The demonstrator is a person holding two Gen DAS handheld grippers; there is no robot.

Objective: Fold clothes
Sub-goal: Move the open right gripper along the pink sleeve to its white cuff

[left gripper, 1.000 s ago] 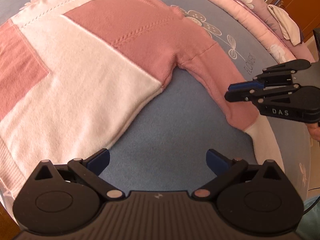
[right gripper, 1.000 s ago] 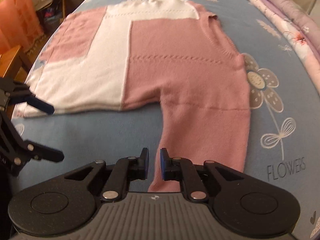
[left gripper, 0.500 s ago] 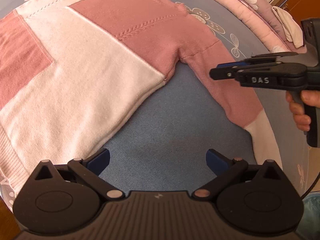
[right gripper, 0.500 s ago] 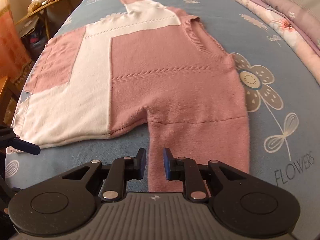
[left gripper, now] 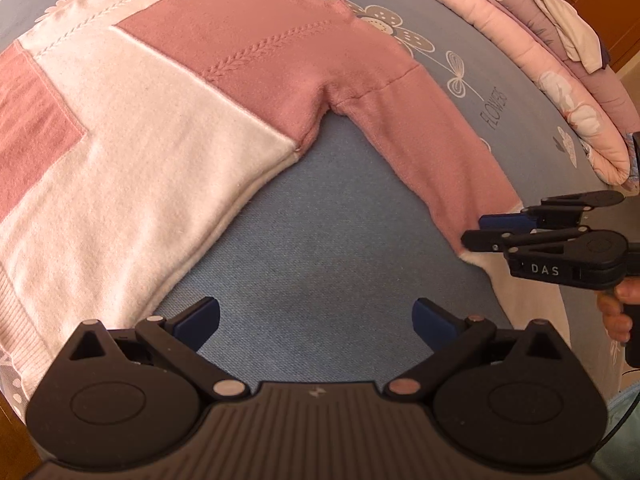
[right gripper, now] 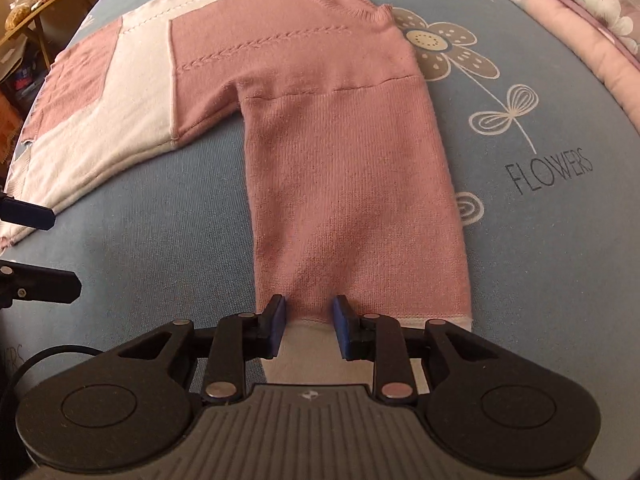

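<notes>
A pink and white knit sweater (left gripper: 168, 112) lies flat on the blue bedspread (left gripper: 328, 240), also in the right wrist view (right gripper: 280, 80). Its pink sleeve (right gripper: 352, 200) with a white cuff (right gripper: 308, 344) stretches toward me. My right gripper (right gripper: 308, 326) is partly open, its jaws low over the sleeve just above the cuff; it shows in the left wrist view (left gripper: 476, 230). My left gripper (left gripper: 316, 318) is wide open and empty over bare bedspread beside the sweater's hem.
A rolled pink and lilac floral quilt (left gripper: 560, 80) lies along the bed's far side, with a white cloth (left gripper: 572, 36) on it. A wooden shelf with clutter (right gripper: 28, 12) stands past the bed's left edge.
My right gripper has come down from above the sleeve to its cuff end and opened a little wider. My left gripper has stayed open and shifted slightly.
</notes>
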